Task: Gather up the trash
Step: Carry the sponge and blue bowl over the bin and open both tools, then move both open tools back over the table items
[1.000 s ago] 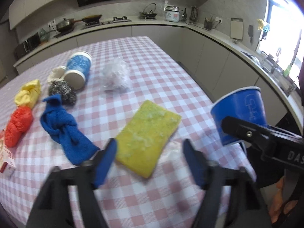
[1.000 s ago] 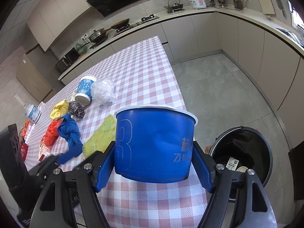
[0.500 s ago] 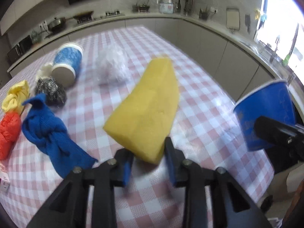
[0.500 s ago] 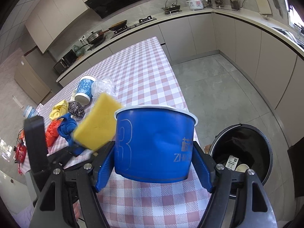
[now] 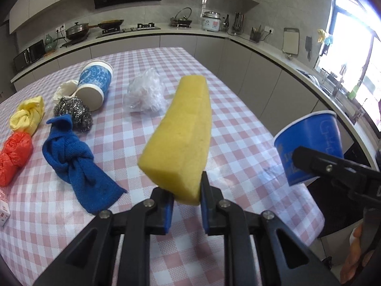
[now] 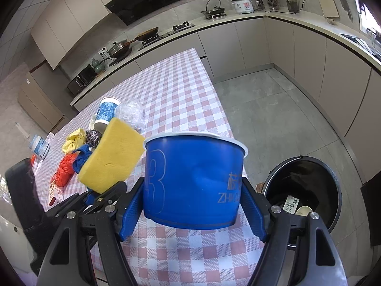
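Left hand-held gripper (image 5: 187,199) closing its jaws on the yellow sponge (image 5: 181,140), pads pinching its near end, lifting it clear of the checked worktop (image 5: 238,147) and tilting it up and away. Right hand-held gripper (image 6: 194,211) clamping the blue paper cup (image 6: 194,182) by its sides, keeping it upright at the worktop's near edge, rim on top. Sponge showing just left of the cup in the right wrist view, apparently not touching it. Black trash bin (image 6: 307,200) standing open on the floor to the right of the cup, holding some scraps inside. Lying on the worktop beyond the sponge: 1 crumpled clear plastic wad (image 5: 145,93), 1 tipped blue-and-white cup (image 5: 95,84), 1 steel scourer (image 5: 73,113), 1 knotted blue cloth (image 5: 76,162), 1 yellow bundle (image 5: 27,115) and 1 red bundle (image 5: 14,157). Scourer touching the tipped cup; blue cloth sitting just beside the scourer.
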The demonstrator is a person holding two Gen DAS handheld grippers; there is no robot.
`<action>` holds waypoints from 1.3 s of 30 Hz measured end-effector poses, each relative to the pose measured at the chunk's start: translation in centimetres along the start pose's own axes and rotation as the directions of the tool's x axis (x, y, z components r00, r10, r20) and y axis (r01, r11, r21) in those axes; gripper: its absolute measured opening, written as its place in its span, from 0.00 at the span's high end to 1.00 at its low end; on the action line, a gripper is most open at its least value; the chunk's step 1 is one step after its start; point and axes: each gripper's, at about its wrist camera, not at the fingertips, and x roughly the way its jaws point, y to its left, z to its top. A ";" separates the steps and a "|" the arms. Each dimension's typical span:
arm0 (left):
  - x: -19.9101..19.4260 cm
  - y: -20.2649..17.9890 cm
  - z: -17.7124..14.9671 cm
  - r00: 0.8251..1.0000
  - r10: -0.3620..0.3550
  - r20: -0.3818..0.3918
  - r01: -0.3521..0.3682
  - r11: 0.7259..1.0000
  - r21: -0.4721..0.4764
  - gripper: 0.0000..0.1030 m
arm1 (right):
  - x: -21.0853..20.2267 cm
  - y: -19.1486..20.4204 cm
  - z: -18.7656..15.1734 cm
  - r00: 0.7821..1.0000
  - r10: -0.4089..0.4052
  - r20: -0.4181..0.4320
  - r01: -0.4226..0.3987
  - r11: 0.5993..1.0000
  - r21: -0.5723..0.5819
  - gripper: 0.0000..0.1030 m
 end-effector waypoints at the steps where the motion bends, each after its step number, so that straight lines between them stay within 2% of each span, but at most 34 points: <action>1: -0.2 -0.3 0.1 1.000 -0.005 0.004 0.005 1.000 0.005 0.81 | -0.1 -0.1 0.0 1.000 -0.001 0.001 0.001 1.000 0.001 0.25; 5: -0.8 -2.1 0.4 0.999 -0.037 0.007 0.036 0.999 0.037 0.81 | -0.8 -1.5 -0.1 1.000 -0.011 0.008 0.011 1.000 0.015 0.25; 10: -0.2 -5.8 0.7 0.995 -0.100 -0.017 0.101 0.993 0.067 0.81 | -2.5 -5.1 -0.5 0.999 -0.047 0.020 0.045 0.997 0.060 0.25; 17: 1.4 -13.0 0.8 0.983 -0.174 -0.067 0.181 0.976 0.119 0.81 | -5.3 -12.1 -1.1 0.992 -0.123 0.028 0.119 0.986 0.120 0.25; 21: 2.7 -16.9 0.6 0.975 -0.198 -0.104 0.212 0.967 0.139 0.81 | -6.0 -17.4 -1.6 0.985 -0.170 0.002 0.168 0.975 0.144 0.25; 24: 5.3 -19.8 0.1 0.971 -0.169 -0.171 0.195 0.970 0.143 0.80 | -5.5 -20.6 -1.7 0.981 -0.190 -0.033 0.193 0.971 0.143 0.25; 26: 7.1 -21.1 -0.4 0.970 -0.126 -0.209 0.159 0.976 0.150 0.80 | -4.8 -22.1 -1.8 0.976 -0.209 -0.055 0.214 0.969 0.126 0.25; 30: 10.2 -22.8 -0.9 0.966 -0.037 -0.256 0.082 0.982 0.170 0.75 | -2.0 -25.1 -2.1 0.973 -0.195 -0.126 0.206 0.975 0.087 0.25; 33: 12.2 -23.8 -1.0 0.965 0.025 -0.263 0.028 0.980 0.195 0.62 | 0.0 -26.7 -2.0 0.967 -0.193 -0.166 0.205 0.977 0.060 0.24; 35: 13.1 -24.5 -1.1 0.962 0.069 -0.263 -0.012 0.977 0.214 0.38 | 0.8 -27.5 -1.9 0.966 -0.189 -0.174 0.202 0.978 0.055 0.18; 37: 13.6 -24.6 -1.0 0.960 0.092 -0.263 -0.033 0.975 0.221 0.31 | 1.6 -28.2 -1.6 0.963 -0.194 -0.189 0.205 0.978 0.041 0.17; 39: 13.5 -24.3 -0.8 0.962 0.100 -0.255 -0.048 0.978 0.203 0.31 | 1.7 -29.0 -1.3 0.965 -0.190 -0.182 0.204 0.977 0.059 0.17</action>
